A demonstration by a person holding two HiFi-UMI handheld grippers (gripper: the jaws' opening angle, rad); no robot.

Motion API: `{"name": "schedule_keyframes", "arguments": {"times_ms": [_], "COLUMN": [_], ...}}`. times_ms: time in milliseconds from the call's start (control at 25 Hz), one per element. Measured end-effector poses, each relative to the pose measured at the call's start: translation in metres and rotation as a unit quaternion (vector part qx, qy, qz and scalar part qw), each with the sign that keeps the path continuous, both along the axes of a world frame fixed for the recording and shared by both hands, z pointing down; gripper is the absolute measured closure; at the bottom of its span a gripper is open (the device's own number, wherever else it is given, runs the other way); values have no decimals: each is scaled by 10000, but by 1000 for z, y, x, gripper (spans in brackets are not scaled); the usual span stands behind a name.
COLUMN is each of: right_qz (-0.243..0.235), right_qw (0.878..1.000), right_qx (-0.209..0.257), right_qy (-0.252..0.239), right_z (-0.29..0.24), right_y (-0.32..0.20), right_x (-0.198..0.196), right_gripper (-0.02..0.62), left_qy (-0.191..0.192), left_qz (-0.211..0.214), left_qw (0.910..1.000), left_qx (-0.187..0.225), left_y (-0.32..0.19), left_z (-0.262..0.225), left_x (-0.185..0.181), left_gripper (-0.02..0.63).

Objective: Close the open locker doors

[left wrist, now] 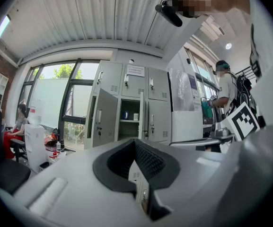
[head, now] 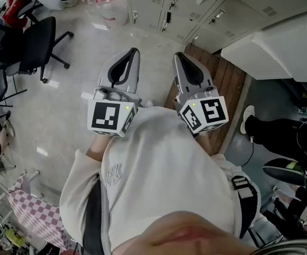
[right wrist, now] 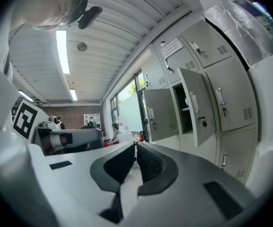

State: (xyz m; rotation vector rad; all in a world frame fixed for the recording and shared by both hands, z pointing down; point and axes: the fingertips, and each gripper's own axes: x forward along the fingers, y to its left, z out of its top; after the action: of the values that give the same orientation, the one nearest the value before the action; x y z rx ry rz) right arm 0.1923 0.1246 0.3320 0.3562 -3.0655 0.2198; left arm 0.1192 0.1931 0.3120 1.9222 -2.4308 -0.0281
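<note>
As I hold both tongs out before my chest, the left tongs and the right tongs point side by side toward the grey lockers across the floor, well apart from them. Seen in the left gripper view, the left tongs' jaws meet at the tips with nothing between them. The right gripper view shows the right tongs' jaws drawn in to a bare sliver, likewise gripping nothing. 2 doors hang open in the lockers' middle row: the left door is swung wide toward the windows and the right door stands out beside it. A dark open compartment shows between them. In the left gripper view its shelf carries 2 small things, 1 blue and 1 white. The doors of the row above are shut. A black chair stands off to my left, and another person stands to the right of the lockers.
</note>
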Motion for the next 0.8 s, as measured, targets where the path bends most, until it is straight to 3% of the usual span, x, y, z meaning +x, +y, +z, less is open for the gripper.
{"name": "schedule_keyframes", "arguments": {"times_ms": [800], "right_qz": [-123], "right_qw": [9999], "right_qx": [30], "right_qy": [66], "right_z": [1], "right_y": [-3], "right_x": [1], "right_gripper": [574], "left_qy": [29], "left_qz": [-12], "left_qw": [10000], "left_qx": [9], "left_y": [-5], "left_z": [0], "left_x": [5], "left_gripper": [604]}}
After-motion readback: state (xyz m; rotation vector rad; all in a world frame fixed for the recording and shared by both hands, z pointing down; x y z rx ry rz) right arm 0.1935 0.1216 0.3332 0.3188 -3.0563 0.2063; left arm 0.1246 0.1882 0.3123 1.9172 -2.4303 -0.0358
